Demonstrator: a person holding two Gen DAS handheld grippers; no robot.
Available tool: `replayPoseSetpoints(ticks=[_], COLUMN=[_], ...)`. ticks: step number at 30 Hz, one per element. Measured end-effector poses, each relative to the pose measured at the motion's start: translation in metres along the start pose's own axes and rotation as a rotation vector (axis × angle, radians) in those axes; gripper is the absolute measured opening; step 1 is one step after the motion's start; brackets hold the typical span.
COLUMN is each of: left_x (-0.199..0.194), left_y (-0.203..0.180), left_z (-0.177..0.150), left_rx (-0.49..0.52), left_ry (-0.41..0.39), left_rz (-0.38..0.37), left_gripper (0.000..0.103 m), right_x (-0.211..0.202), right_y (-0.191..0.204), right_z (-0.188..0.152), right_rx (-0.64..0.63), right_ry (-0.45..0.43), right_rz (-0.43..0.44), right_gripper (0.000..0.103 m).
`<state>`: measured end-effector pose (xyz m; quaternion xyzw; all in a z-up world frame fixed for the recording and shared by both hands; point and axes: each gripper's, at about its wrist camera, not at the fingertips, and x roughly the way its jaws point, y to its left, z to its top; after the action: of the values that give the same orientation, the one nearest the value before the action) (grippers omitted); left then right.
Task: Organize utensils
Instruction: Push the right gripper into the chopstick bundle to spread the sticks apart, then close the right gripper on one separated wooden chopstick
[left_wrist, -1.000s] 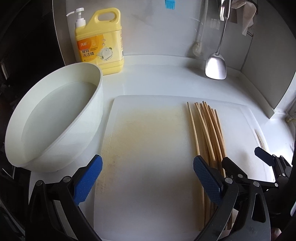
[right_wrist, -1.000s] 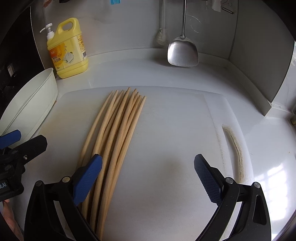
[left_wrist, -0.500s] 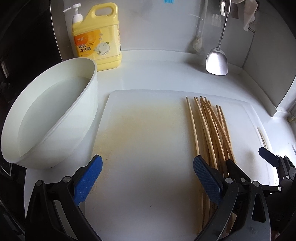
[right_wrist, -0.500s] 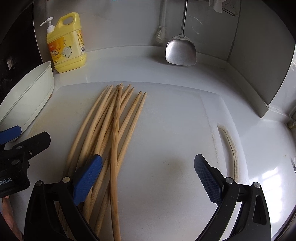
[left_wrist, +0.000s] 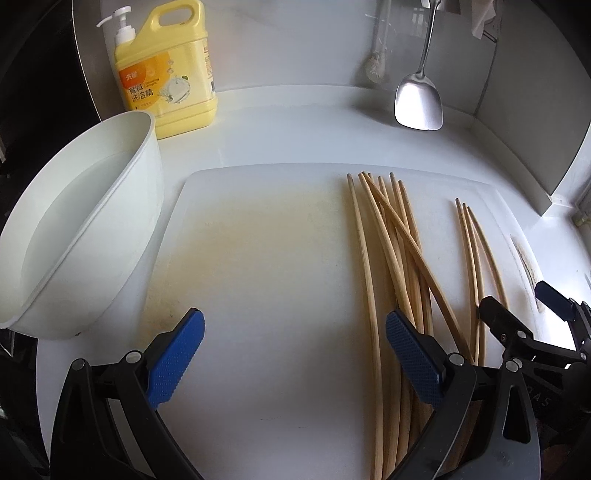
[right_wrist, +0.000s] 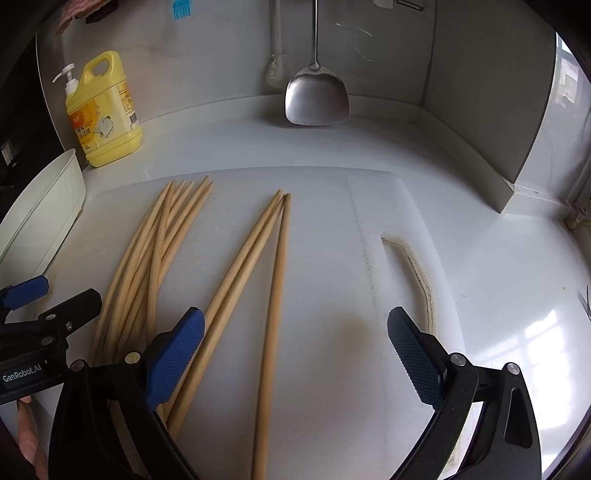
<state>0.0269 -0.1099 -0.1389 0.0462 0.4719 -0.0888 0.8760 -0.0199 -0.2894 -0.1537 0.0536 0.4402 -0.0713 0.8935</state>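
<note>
Several wooden chopsticks lie on a white cutting board (left_wrist: 258, 240) (right_wrist: 332, 295). A larger crossed bunch (left_wrist: 391, 251) (right_wrist: 147, 266) lies left of a separate group of three chopsticks (left_wrist: 476, 254) (right_wrist: 258, 266). My left gripper (left_wrist: 295, 350) is open and empty, its right finger over the bunch's near ends. My right gripper (right_wrist: 295, 347) is open and empty; the three chopsticks run between its fingers, two close to its left finger. Each gripper shows at the edge of the other's view, the right one (left_wrist: 517, 314) and the left one (right_wrist: 48, 306).
A white basin (left_wrist: 77, 236) stands left of the board. A yellow detergent bottle (left_wrist: 166, 70) (right_wrist: 103, 114) stands at the back left. A metal spatula (left_wrist: 419, 96) (right_wrist: 317, 92) hangs on the back wall. A grey wall panel (right_wrist: 480, 92) closes the right side.
Three chopsticks have been moved right, out of the single bunch, into a separate group. Both grippers have drawn back a little and stay open.
</note>
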Motion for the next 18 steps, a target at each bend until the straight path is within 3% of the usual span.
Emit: replayPoseSetpoints(ticks=[7, 18], left_x=[0.01, 0.013], left_y=[0.0, 0.004], left_z=[-0.004, 0.001], left_rx=[-0.006, -0.021], left_ry=[0.028, 0.004], left_rz=[0.017, 0.064], left_gripper=[0.097, 0.098], right_x=[-0.001, -0.008], right_y=[-0.015, -0.031], right_z=[-0.005, -0.006], right_rx=[0.034, 0.086], right_ry=[0.004, -0.008], right_rz=[0.01, 0.022], right_gripper=[0.094, 0.094])
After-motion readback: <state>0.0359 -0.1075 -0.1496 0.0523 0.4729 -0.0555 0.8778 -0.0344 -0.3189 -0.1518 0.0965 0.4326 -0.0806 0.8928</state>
